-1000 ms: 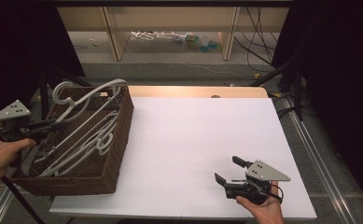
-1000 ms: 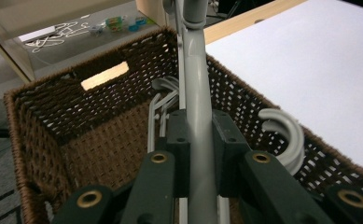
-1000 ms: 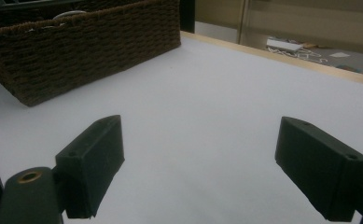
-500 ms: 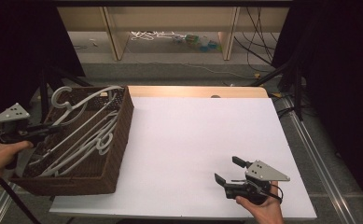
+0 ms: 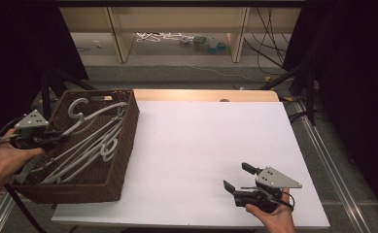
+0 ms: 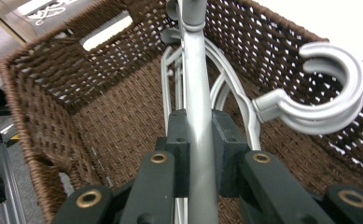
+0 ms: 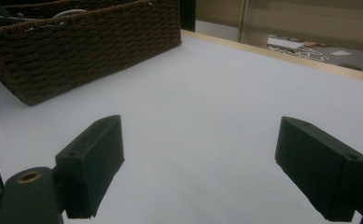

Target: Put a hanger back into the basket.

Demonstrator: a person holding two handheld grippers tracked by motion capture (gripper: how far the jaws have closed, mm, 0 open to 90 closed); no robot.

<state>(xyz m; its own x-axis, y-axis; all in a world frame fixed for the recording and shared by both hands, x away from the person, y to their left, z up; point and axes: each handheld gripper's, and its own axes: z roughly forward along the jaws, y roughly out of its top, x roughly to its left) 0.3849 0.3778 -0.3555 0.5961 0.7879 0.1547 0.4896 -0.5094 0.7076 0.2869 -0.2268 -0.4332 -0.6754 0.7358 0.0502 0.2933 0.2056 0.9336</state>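
Note:
A brown wicker basket [image 5: 128,141] stands at the table's left and holds several grey plastic hangers [image 5: 92,143]. My left gripper [image 5: 60,138] reaches over the basket's left rim from a hand and is shut on the straight bar of a grey hanger [image 6: 195,84], which runs away between the pads [image 6: 177,140]. Another hanger's open hook [image 6: 331,98] lies against the basket's inner wall [image 6: 44,93]. My right gripper [image 5: 237,176] rests low at the front right of the white table, open, with bare table between its pads [image 7: 93,149].
The white table top [image 5: 211,141] has a wooden strip along its far edge. In the right gripper view the basket's outer wall [image 7: 90,42] stands well ahead to the left. Shelving with cables and small items lies on the floor beyond the table.
The hangers that stuck up over the basket's far rim have sunk into the basket. The left gripper has shifted slightly toward the basket. The right gripper has stayed put.

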